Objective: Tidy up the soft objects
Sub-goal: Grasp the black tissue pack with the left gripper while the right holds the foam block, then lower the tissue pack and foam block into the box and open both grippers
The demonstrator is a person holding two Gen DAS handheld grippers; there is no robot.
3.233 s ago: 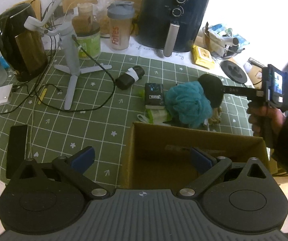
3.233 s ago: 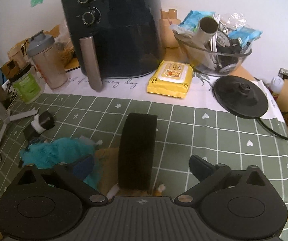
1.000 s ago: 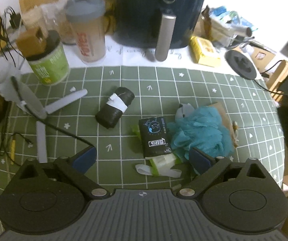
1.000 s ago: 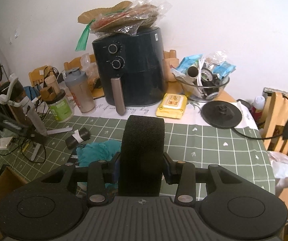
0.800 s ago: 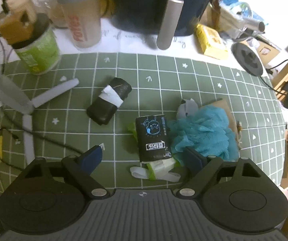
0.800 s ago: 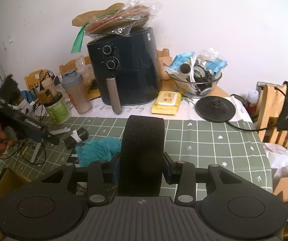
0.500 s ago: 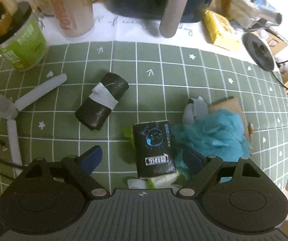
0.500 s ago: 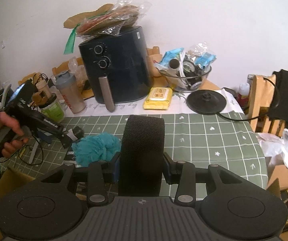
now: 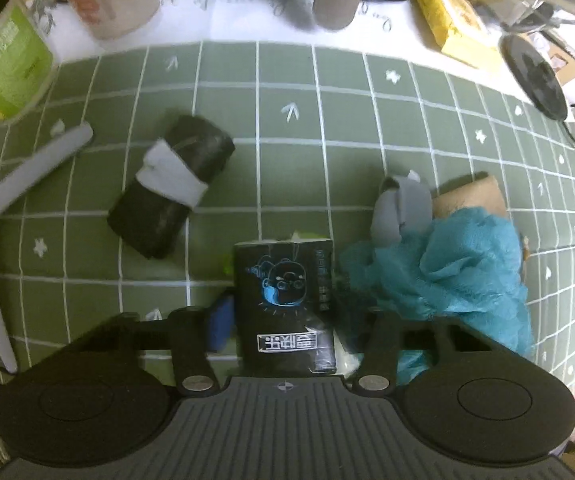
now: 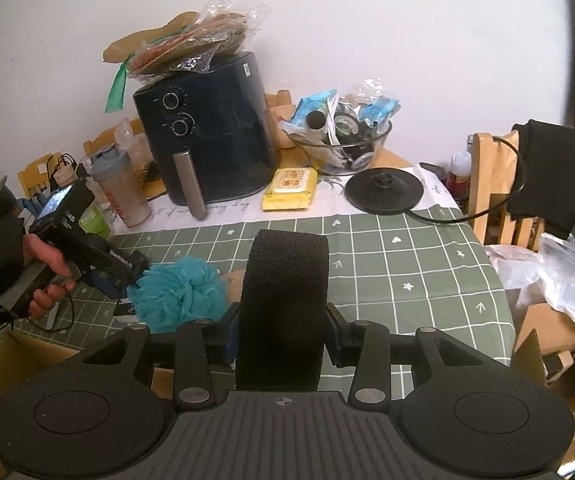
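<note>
Pointing straight down, my left gripper has its jaws closing on a black tissue pack with a blue cartoon face, which lies on the green checked cloth. The blue pads touch its sides. A teal mesh loofah lies right of the pack, a grey soft piece behind it. A black roll with a white band lies to the left. My right gripper is shut on an upright black sponge block, held above the table's near edge.
A dark air fryer, a shaker bottle, a yellow wipes pack, a glass bowl of clutter and a kettle base line the back. An open cardboard box stands at the near left. A white tripod leg lies left.
My left gripper has come down over the black tissue pack and its jaws have narrowed onto it. The right gripper has drawn back a little, still holding the sponge.
</note>
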